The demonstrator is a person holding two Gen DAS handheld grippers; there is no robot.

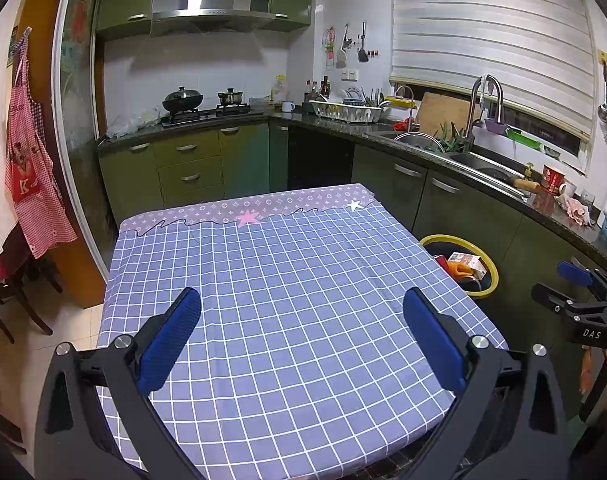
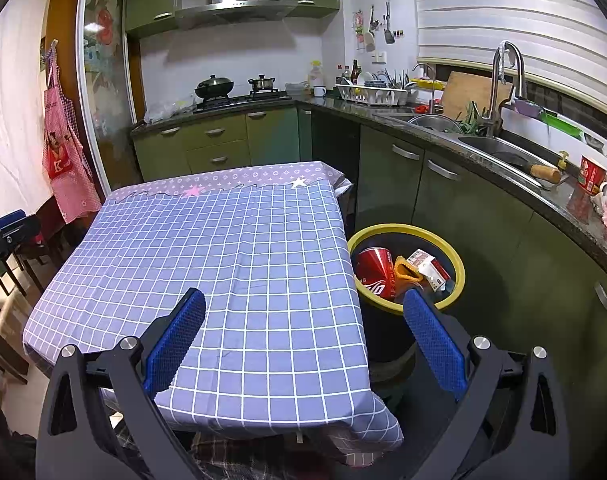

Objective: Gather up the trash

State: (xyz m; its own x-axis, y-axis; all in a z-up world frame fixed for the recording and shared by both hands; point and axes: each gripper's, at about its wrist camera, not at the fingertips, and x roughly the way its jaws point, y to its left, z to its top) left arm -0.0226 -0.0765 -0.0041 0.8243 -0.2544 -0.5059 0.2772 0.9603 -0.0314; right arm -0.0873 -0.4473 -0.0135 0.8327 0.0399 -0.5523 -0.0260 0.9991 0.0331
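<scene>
- The left gripper [image 1: 302, 304], black with blue pads, hangs over the near part of the table. Its two fingers are spread wide and hold nothing.
- The right gripper [image 2: 304, 306], black with blue pads too, is also spread wide and holds nothing. One finger is over the table and the other is over the bin.
- The table is covered with a blue cloth with white squares [image 1: 287, 280]. The far edge of the cloth is a purple strip with a pink star and a white star.
- A round black bin with a yellow rim [image 2: 457, 276] stands on the floor just beside the right side of the table, next to the green cupboards.
- The trash is in the bin: a red soda can [image 2: 377, 270], an orange crumpled wrapper [image 2: 405, 272] and a small red and white box [image 2: 429, 268]. They lie close together.
- In the left view, the right gripper [image 1: 559, 284] shows at the right edge, near the bin.
- A red checked apron [image 1: 31, 160] hangs on the wall at the left.
</scene>
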